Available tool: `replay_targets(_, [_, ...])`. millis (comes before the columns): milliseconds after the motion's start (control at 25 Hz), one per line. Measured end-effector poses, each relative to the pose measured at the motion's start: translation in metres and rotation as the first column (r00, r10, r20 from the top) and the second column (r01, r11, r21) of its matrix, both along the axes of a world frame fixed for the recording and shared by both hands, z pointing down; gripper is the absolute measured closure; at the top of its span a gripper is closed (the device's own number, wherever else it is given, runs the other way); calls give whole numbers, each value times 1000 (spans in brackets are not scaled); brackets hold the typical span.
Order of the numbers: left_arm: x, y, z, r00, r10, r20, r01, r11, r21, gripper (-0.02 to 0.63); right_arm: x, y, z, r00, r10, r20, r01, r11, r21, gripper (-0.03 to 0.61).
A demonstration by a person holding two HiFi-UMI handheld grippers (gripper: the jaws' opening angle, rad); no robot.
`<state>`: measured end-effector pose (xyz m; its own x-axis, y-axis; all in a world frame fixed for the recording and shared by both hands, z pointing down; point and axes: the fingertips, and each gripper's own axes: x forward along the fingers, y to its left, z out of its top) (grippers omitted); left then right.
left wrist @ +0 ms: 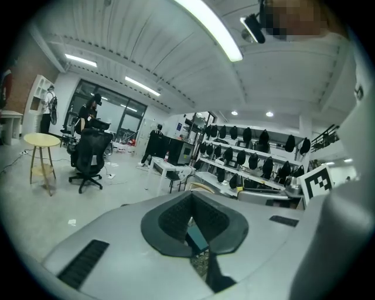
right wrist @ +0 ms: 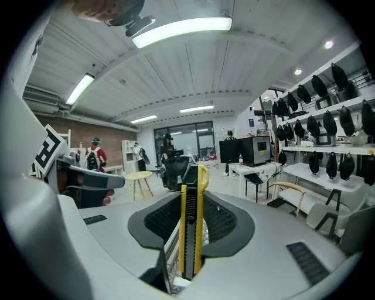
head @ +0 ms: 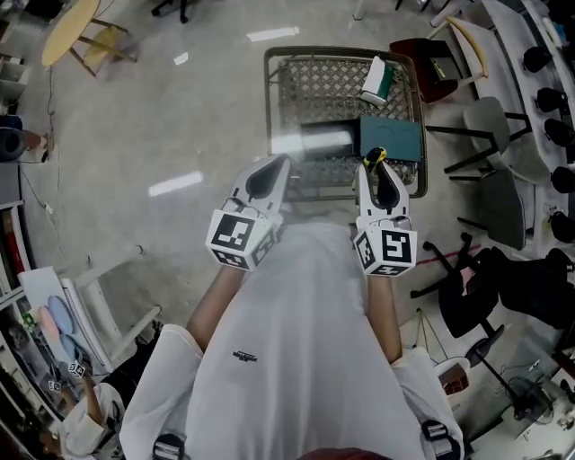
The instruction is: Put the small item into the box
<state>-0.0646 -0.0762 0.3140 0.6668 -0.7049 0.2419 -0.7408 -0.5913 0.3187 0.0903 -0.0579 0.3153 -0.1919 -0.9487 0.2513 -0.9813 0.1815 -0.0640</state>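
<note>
A yellow utility knife (head: 374, 157) stands upright between the jaws of my right gripper (head: 377, 171), which is shut on it; the right gripper view shows the knife (right wrist: 192, 222) running up past the pads. My left gripper (head: 268, 178) is shut with nothing in it. Both hover at the near edge of a wire mesh cart (head: 272, 99). Inside the cart lies a dark teal box (head: 391, 139), just beyond the right gripper. A sliver of that box (left wrist: 196, 237) shows through the narrow slit of the left gripper (left wrist: 192, 221).
A white and green packet (head: 377, 79) lies at the cart's far right. A dark red chair (head: 438, 61) and grey chairs (head: 492, 171) stand to the right, with a black office chair (head: 503, 292) nearer. A yellow round table (head: 67, 27) is at far left.
</note>
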Motion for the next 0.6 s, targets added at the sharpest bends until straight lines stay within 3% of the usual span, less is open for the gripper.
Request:
replay_targets(240, [14,-11,6,999,45,3,-45,999,-19,612,-5,-4,12,1000,-1,7,1,999,-32,474])
replay_targets(600, [30,-29,39,995,75,70,-70,995,-67,612,0,-31,55,1000,-7,31,9,996,-94,474])
